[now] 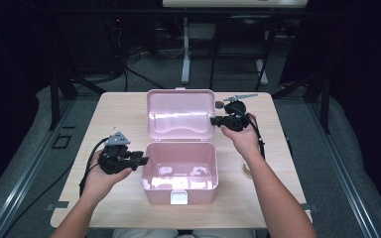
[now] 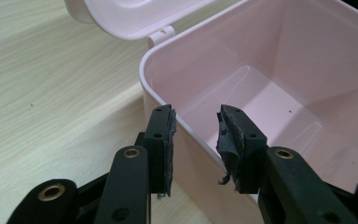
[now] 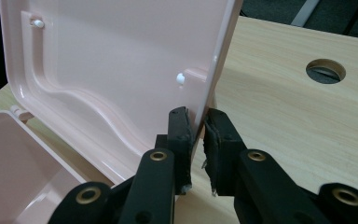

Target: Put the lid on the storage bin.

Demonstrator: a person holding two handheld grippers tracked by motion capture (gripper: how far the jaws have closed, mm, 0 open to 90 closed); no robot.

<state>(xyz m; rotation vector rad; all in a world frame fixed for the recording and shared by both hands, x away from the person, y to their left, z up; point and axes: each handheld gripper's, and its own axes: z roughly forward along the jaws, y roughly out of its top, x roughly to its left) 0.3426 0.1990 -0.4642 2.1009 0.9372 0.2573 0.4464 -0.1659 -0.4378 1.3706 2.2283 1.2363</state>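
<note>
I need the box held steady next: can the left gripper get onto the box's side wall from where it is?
Probably yes. The left gripper has its jaws apart, straddling the rim of the pink box, one jaw outside and one inside, with nothing between.

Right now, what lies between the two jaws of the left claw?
In the left gripper view, the left claw straddles the near wall of the pink box: the rim runs between its jaws, with a gap on each side.

High view overhead, forward-down; both gripper views close on shared pink box (image 1: 179,171).
</note>
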